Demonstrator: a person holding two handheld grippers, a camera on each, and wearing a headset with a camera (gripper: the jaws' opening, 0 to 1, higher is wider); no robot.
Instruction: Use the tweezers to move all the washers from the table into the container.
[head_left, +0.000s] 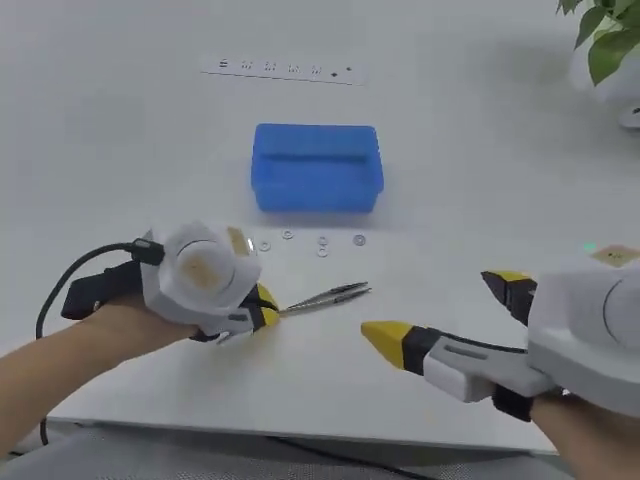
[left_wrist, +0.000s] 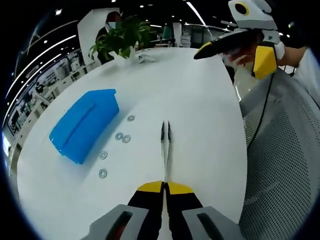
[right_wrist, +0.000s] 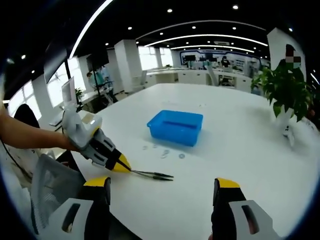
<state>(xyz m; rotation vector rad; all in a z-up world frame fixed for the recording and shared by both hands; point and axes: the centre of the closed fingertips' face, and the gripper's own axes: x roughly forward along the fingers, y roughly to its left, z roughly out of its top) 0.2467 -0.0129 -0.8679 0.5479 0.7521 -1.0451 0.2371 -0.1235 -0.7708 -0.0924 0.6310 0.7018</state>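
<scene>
Jaws of the left gripper (head_left: 262, 318) pinch the tweezers' (head_left: 330, 296) rear end; the right gripper's (head_left: 445, 308) are spread, empty. Five washers (head_left: 322, 242) lie on the table (head_left: 480, 150) just before the container (head_left: 316, 165), which looks empty, so every washer is left to move.

**Head view:** set high over the near edge of the worktop (head_left: 450, 180), facing forward and down, with the container (head_left: 316, 167) at mid-distance.

**Left gripper view:** low and close over the worktop, facing along the tweezers (left_wrist: 165, 142), which run away up the middle. The container lies to its left.

**Right gripper view:** low at the near edge, facing across the worktop toward the container.

**Shared by all three views:** the container, tweezers and washers (head_left: 322, 242).
</scene>
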